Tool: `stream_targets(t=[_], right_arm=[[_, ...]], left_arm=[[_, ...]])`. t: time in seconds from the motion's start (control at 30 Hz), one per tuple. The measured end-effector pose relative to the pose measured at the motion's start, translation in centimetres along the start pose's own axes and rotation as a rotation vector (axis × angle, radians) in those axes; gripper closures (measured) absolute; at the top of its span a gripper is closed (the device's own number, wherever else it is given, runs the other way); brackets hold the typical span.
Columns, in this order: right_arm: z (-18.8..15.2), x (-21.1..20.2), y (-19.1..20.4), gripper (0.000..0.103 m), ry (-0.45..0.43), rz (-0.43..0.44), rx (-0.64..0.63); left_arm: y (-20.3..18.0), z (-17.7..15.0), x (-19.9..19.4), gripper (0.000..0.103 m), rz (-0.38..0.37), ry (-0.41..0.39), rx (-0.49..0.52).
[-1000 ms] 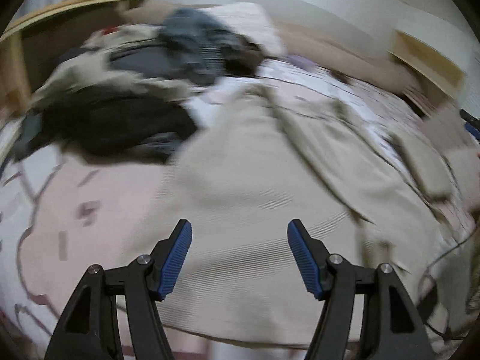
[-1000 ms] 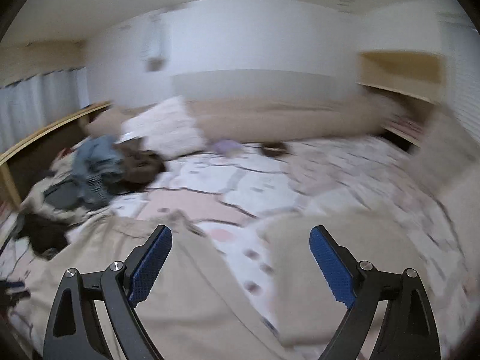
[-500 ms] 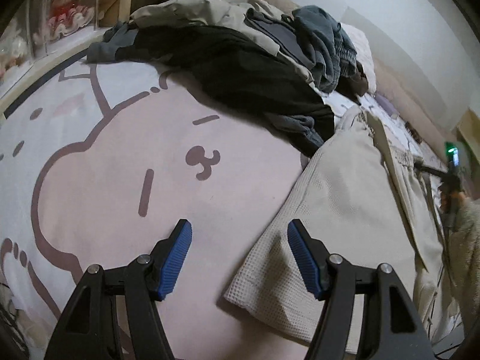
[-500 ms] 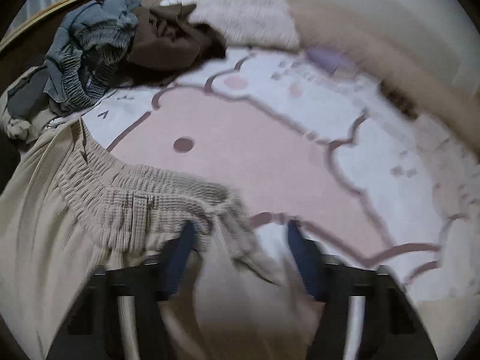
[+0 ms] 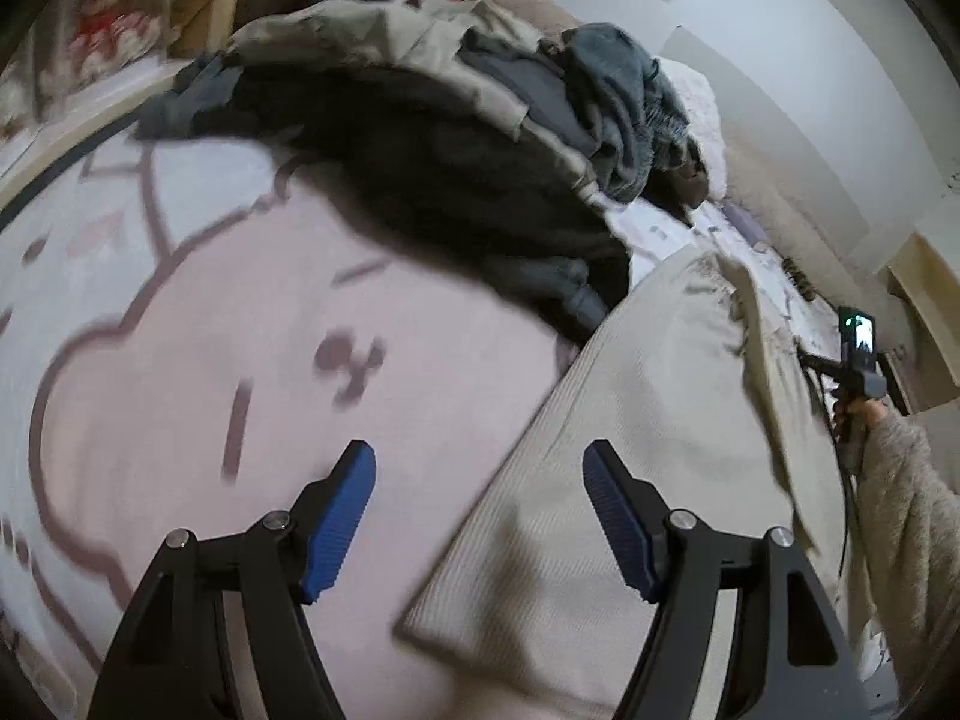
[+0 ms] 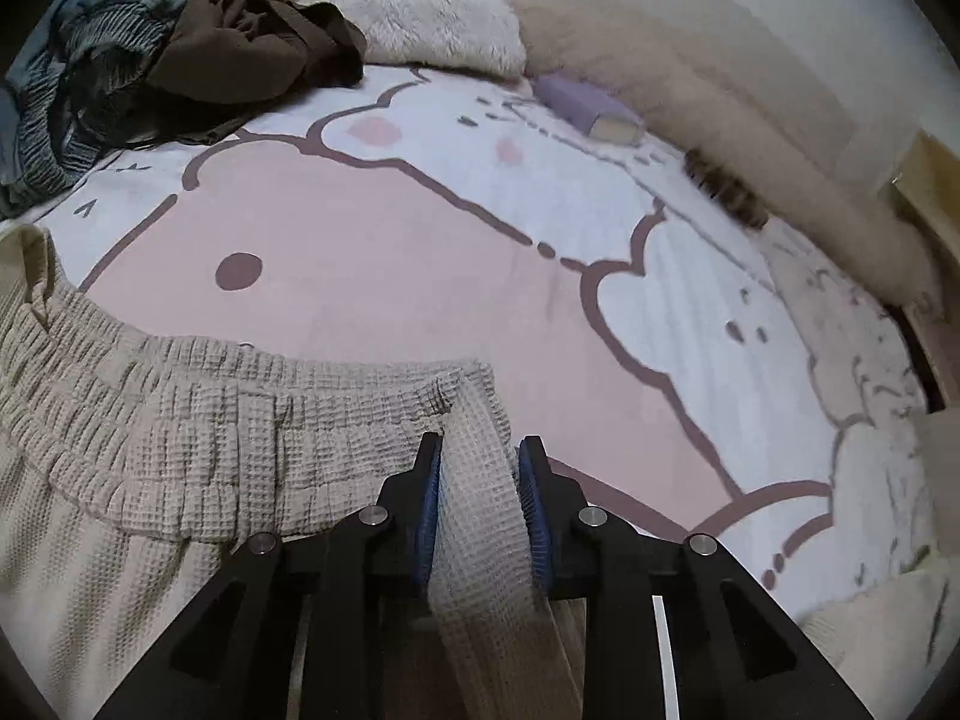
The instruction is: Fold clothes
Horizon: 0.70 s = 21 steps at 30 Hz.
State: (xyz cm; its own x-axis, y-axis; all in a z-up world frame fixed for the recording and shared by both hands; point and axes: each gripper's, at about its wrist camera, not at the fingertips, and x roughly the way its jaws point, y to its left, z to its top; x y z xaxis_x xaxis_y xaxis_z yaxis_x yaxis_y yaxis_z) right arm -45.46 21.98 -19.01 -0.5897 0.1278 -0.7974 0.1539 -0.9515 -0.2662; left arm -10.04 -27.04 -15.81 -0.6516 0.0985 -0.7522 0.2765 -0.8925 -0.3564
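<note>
Beige pants (image 5: 648, 420) spread flat on bed (image 5: 180, 360). Right tongs (image 6: 480, 516) pinched on waistband corner, near right. Left tongs (image 5: 480, 516) wide open, empty, over hem corner. Tip: close left on hem edge only, skip sheet, then lift both evenly.

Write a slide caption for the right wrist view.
Right tongs shut on the beige waffle pants at the waistband corner, on a pink cartoon bedspread.

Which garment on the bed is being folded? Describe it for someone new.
On the pink cartoon bedspread, below the dark clothes pile, lie beige waffle-knit trousers. The right gripper pinches their waistband corner; unlike the heaped clothes, they lie spread flat.
</note>
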Motion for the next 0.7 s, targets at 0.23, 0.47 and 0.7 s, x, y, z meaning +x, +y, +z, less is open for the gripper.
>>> stream_targets(t=[0.23,0.47,0.7], right_arm=[[0.5,-6.2,-6.2,0.019,-0.074,0.111,0.341],[-0.8,-12.9,-6.4,0.019,-0.157,0.191,0.300],[-1.5,-16.5,-2.0,0.019,-0.171,0.235,0.125]], left_arm=[[-4.0,6.7,5.5,0.031,-0.026,0.063,0.035],[-4.6,10.2,11.3,0.088,0.071,0.097,-0.049],[-0.6,12.3,6.8,0.096,0.271,-0.090,-0.066]])
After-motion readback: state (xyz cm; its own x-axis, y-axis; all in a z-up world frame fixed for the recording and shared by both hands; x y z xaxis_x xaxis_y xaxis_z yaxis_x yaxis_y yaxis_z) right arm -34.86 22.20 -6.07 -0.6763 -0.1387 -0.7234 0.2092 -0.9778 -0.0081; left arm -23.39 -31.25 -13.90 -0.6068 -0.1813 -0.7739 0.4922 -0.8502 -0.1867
